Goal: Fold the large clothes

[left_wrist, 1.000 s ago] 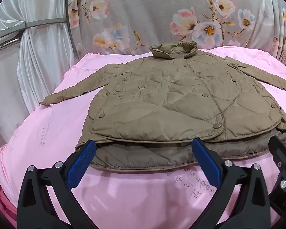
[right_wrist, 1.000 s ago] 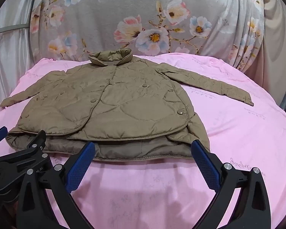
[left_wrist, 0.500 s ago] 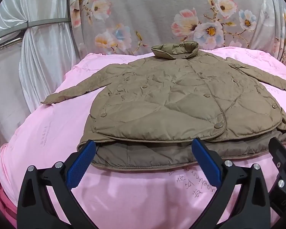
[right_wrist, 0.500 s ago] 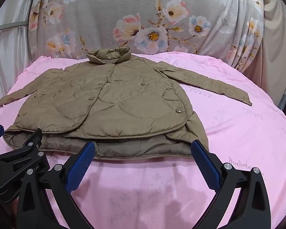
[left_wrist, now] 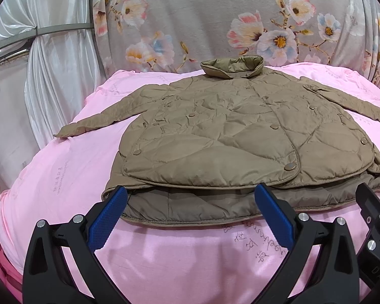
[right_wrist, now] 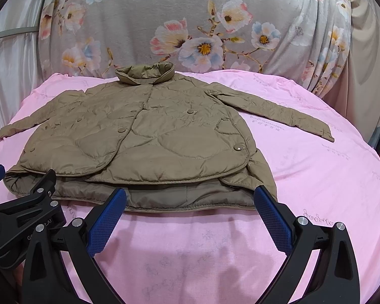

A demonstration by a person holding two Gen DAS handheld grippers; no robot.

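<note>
A tan quilted jacket (left_wrist: 228, 139) lies flat, front up and buttoned, on the pink sheet (left_wrist: 63, 177), collar away from me and both sleeves spread outward. It also shows in the right wrist view (right_wrist: 144, 141). My left gripper (left_wrist: 190, 200) is open and empty, just short of the jacket's near hem on its left half. My right gripper (right_wrist: 190, 200) is open and empty, just short of the hem on its right half. The right gripper's body shows at the left wrist view's right edge (left_wrist: 372, 217); the left gripper's body shows at the right wrist view's left edge (right_wrist: 20, 210).
A grey floral cloth (right_wrist: 202, 25) hangs behind the bed. White curtains (left_wrist: 50, 63) hang at the left and a beige curtain (right_wrist: 362, 50) at the right. The pink sheet (right_wrist: 316, 164) extends beyond the jacket on both sides.
Both grippers have edged slightly back and the view has shifted a little. The jacket has not moved and both grippers stay open.
</note>
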